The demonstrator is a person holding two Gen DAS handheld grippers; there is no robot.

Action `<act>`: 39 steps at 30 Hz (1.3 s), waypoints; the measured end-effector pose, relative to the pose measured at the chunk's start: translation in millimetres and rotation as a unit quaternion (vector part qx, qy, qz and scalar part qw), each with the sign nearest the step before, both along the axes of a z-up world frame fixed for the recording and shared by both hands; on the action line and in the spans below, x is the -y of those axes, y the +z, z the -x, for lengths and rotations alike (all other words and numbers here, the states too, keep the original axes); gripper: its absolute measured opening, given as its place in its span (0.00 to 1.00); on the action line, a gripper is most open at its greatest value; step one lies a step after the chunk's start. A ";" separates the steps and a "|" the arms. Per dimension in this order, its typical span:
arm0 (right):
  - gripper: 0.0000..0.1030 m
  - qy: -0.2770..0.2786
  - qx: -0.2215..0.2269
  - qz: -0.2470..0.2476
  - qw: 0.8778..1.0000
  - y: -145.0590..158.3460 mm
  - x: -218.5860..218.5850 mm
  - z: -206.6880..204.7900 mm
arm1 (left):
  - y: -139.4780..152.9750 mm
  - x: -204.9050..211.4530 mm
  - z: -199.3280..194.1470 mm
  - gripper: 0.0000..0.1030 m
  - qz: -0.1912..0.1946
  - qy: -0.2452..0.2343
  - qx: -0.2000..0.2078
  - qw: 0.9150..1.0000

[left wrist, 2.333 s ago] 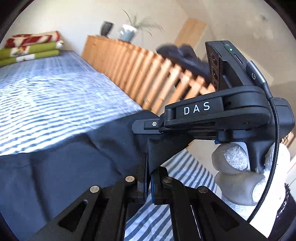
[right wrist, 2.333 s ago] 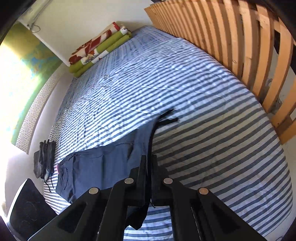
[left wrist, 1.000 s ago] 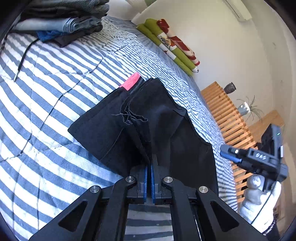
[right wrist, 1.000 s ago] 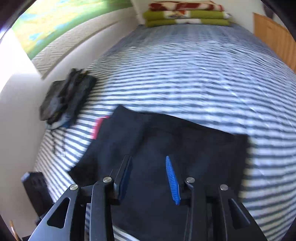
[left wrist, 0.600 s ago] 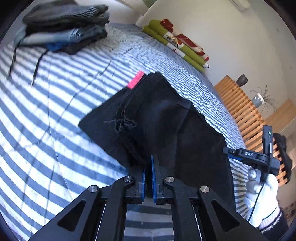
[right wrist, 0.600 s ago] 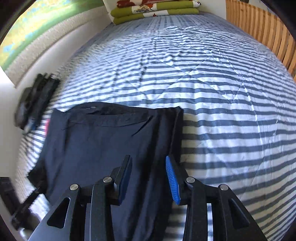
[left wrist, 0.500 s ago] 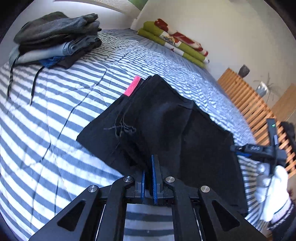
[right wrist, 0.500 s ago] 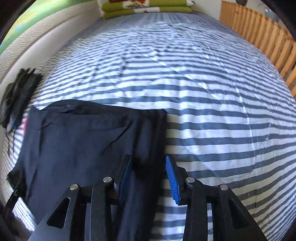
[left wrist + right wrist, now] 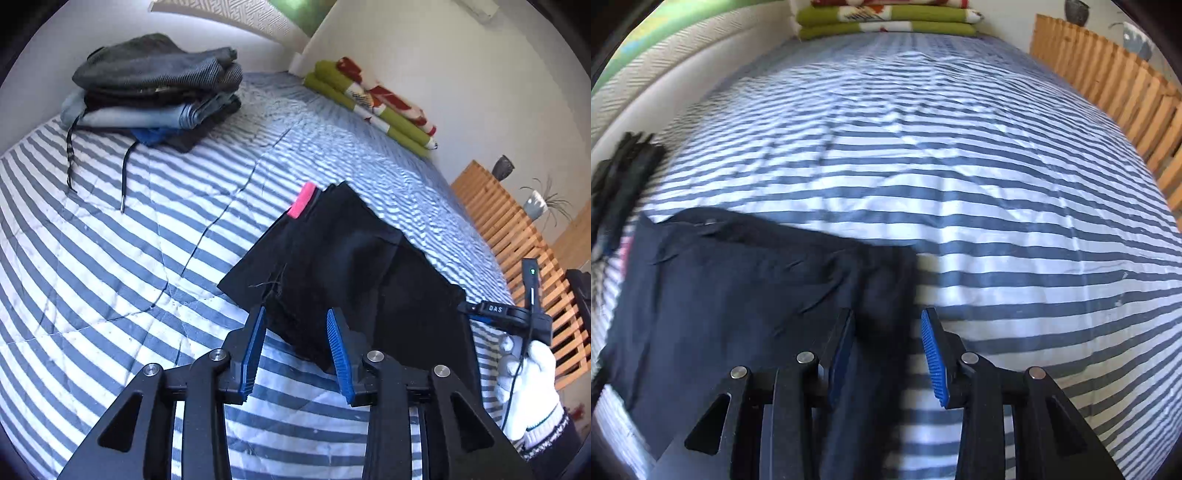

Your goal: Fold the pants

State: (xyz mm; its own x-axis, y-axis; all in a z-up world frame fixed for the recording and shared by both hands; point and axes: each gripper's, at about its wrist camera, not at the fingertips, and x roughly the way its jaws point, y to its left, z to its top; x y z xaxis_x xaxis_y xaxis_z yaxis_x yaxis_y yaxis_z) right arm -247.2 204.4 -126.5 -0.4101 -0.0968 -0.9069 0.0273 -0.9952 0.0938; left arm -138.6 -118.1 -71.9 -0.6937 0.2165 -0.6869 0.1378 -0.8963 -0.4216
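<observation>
With the left hand-held gripper just released and the right hand-held gripper also unclenched, the folded pants near the bed's edge may spring apart, since nothing pins the layers.

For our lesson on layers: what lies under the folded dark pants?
The dark pants lie flat on the striped bedspread, a pink tag at one edge. Anything between their layers is hidden.
</observation>
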 end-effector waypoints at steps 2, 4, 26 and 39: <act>0.32 -0.017 -0.013 0.029 0.999 10.2 -7.6 -8.5 | 7.8 -11.2 -3.5 0.34 0.000 -0.024 -0.017 1.000; 0.32 0.008 -0.024 0.048 0.999 20.1 1.8 -18.1 | 10.4 -33.8 -1.0 0.34 0.009 -0.068 -0.030 0.997; 0.24 0.131 -0.019 0.105 0.986 37.4 125.9 24.3 | -29.6 -67.3 33.2 0.27 0.022 -0.114 0.013 0.993; 0.30 0.025 0.016 0.136 0.990 49.2 -96.4 -103.4 | -18.4 -200.7 -32.4 0.35 -0.059 -0.278 0.041 0.958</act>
State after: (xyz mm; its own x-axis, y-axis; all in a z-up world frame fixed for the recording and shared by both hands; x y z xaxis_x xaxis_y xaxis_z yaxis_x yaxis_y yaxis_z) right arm -143.8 300.8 -77.3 -0.3701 -0.3585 -0.8570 0.0690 -0.9306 0.3595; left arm -106.2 82.6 -90.3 -0.3929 0.6169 -0.6819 -0.3101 -0.7870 -0.5333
